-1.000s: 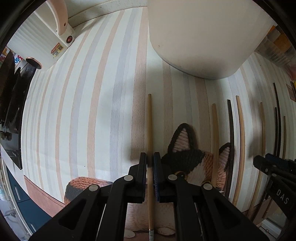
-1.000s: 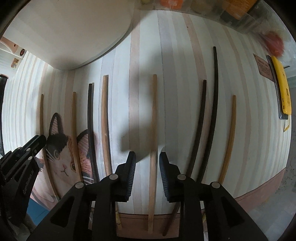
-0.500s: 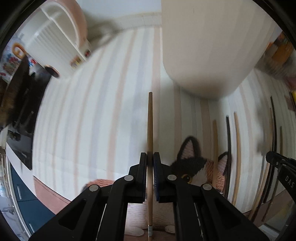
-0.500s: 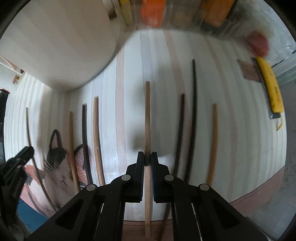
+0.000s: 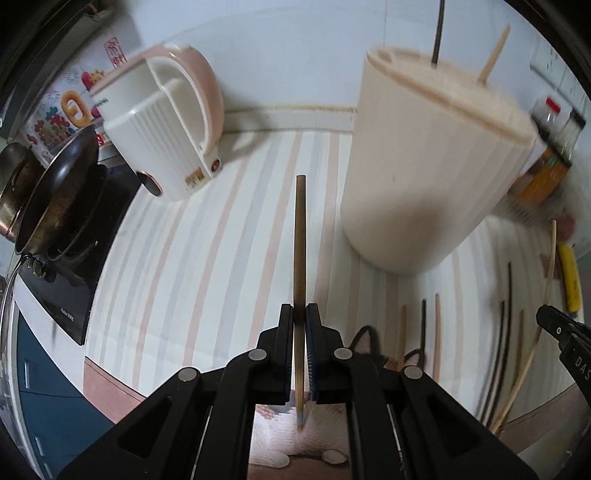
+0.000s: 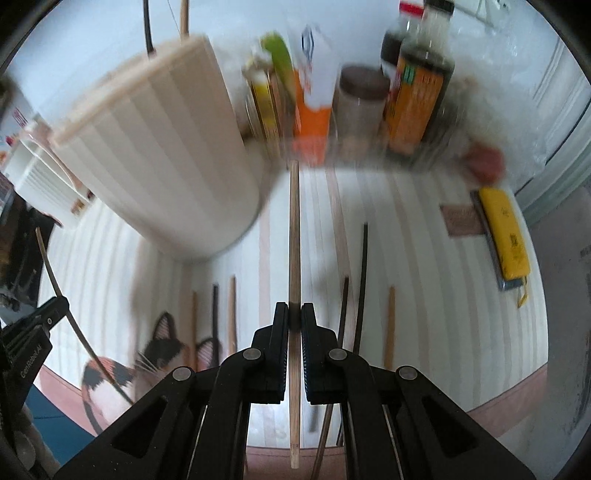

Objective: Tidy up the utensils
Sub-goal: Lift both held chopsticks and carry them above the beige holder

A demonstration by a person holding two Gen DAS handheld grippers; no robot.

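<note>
My left gripper (image 5: pixel 300 310) is shut on a brown wooden chopstick (image 5: pixel 299 236), held off the striped mat (image 5: pixel 184 258). My right gripper (image 6: pixel 294 308) is shut on a lighter wooden chopstick (image 6: pixel 294 229), also lifted. A tall cream ribbed holder (image 5: pixel 424 177) stands ahead, between the two grippers; a black stick (image 5: pixel 438 33) and a wooden stick (image 5: pixel 493 51) poke out of its top. Several wooden and black chopsticks (image 6: pixel 364 280) lie side by side on the mat below. Each gripper shows at the edge of the other's view.
A cat-shaped coaster (image 6: pixel 155 354) lies under some chopsticks at the mat's near edge. A white and pink kettle (image 5: pixel 166 122) and a dark pan (image 5: pixel 55 184) on a stove stand to the left. Sauce bottles (image 6: pixel 417 92) line the back right, with a yellow tool (image 6: pixel 504 236) beside the mat.
The right gripper went from open around its chopstick to shut on it. Both grippers then rose with their chopsticks and tilted up, bringing the holder's top into view.
</note>
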